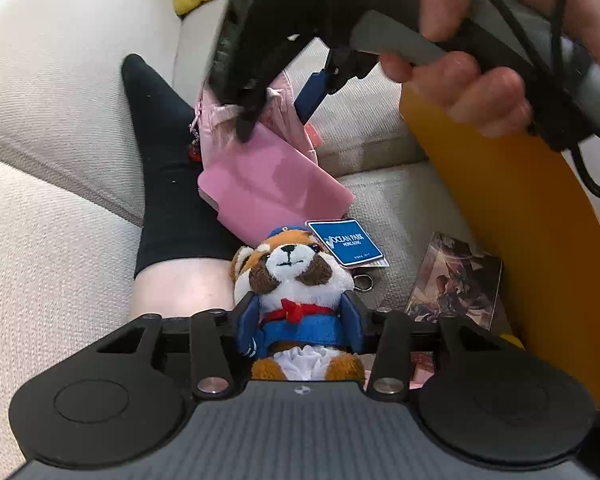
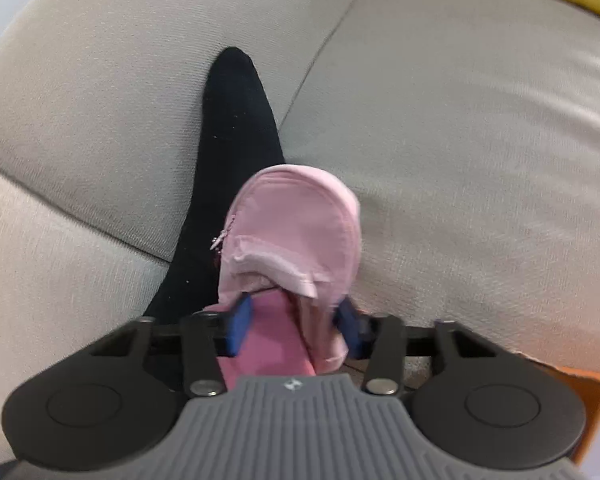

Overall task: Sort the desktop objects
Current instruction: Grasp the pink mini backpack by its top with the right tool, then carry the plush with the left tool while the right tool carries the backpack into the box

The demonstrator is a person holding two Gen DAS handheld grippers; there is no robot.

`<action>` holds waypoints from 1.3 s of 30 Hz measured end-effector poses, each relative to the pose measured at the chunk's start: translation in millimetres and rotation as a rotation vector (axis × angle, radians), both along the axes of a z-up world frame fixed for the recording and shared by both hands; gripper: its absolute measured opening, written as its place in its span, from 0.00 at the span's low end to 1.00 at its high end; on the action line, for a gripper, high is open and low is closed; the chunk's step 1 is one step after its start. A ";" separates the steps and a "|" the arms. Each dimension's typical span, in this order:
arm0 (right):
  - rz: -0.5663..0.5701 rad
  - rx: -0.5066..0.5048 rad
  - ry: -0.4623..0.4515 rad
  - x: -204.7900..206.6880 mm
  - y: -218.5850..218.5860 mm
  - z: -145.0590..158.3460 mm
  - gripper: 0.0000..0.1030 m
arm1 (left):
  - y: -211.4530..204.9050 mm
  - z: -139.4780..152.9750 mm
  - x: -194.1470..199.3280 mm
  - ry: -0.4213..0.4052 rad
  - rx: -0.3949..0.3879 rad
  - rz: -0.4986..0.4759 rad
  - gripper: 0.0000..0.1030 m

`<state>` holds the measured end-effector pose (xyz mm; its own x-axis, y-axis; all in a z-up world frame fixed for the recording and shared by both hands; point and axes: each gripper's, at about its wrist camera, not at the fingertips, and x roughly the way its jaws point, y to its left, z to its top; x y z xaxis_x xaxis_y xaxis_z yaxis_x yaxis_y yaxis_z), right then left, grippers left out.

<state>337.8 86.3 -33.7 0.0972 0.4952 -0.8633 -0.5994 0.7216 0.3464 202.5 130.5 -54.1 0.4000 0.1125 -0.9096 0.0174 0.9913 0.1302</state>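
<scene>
A: On the left, the left gripper [image 1: 302,328] sits clamped on the red panda plush [image 1: 296,280], low over the sofa cushion [image 1: 52,240].

B: To its right, the pink pouch [image 2: 296,232] lies between the right gripper [image 2: 296,324] fingers; contact looks likely, though blur makes it hard to tell.

A: The pink notebook [image 1: 268,180] and picture card [image 1: 456,280] lie loose beside the yellow tray [image 1: 520,208].

B: Sorting looks barely started.
</scene>
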 end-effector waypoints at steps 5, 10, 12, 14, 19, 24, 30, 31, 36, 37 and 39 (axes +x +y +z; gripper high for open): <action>-0.001 0.030 -0.060 -2.7 -20.6 18.3 0.13 | 8.8 9.6 -17.1 -0.090 -0.074 0.076 0.37; 0.010 0.054 -0.147 -23.2 -35.4 36.1 0.13 | 14.9 20.7 -38.9 -0.201 -0.139 0.188 0.36; 0.035 0.052 -0.245 -38.5 -37.0 50.2 0.12 | 15.7 29.5 -48.9 -0.248 -0.163 0.227 0.36; 0.055 0.052 -0.339 -51.9 -36.8 64.1 0.12 | 17.2 39.6 -58.8 -0.297 -0.182 0.262 0.36; 0.103 0.034 -0.518 -86.6 -47.8 99.0 0.12 | 17.1 66.3 -79.3 -0.387 -0.210 0.315 0.36; 0.123 0.072 -0.491 -106.5 -68.8 121.2 0.12 | 10.3 81.8 -101.5 -0.443 -0.236 0.335 0.36; 0.140 0.075 -0.526 -128.1 -104.5 146.6 0.12 | -0.6 100.3 -121.4 -0.519 -0.271 0.342 0.36; 0.143 0.074 -0.518 -130.3 -114.6 150.7 0.12 | -2.9 103.5 -123.8 -0.530 -0.282 0.340 0.36; 0.153 0.012 -0.449 -146.0 -162.9 163.1 0.12 | -25.5 114.1 -125.0 -0.578 -0.344 0.286 0.36; 0.149 -0.009 -0.426 -148.4 -171.5 163.3 0.12 | -30.9 115.2 -123.7 -0.582 -0.356 0.269 0.36; 0.139 -0.055 -0.405 -156.9 -192.6 164.5 0.12 | -45.0 116.0 -121.7 -0.588 -0.390 0.234 0.36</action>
<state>180.9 -106.3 130.8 0.3687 0.4817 -0.7950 -0.7721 0.6349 0.0266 80.8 85.5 61.9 0.8385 -0.0333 -0.5438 -0.1635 0.9368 -0.3095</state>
